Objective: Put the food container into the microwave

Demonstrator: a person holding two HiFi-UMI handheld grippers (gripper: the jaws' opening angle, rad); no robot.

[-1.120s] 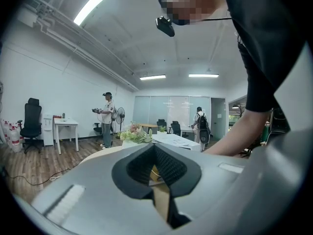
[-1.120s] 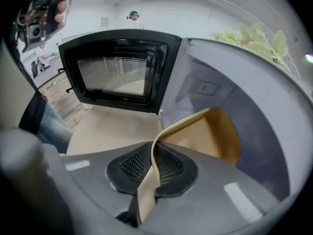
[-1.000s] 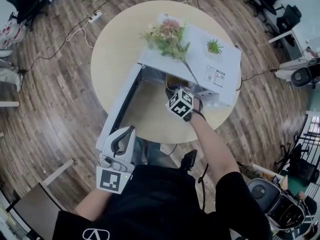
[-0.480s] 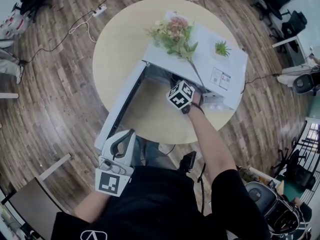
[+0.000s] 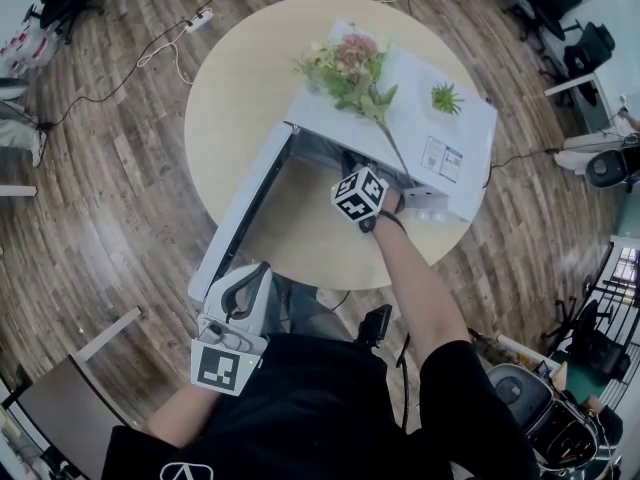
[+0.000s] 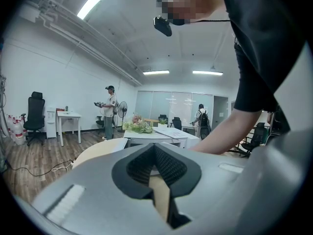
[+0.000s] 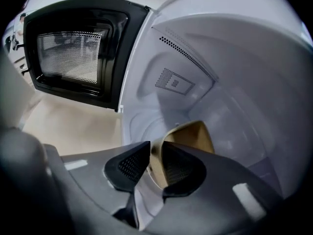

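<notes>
Nearest the body, the left gripper (image 5: 250, 276) has its jaws pressed together on nothing. Beyond it, the right gripper (image 7: 155, 155) pinches the rim of the tan food container (image 7: 193, 131) inside the microwave (image 7: 234, 72), seemingly on its floor; the door (image 7: 73, 53) stands wide.
</notes>
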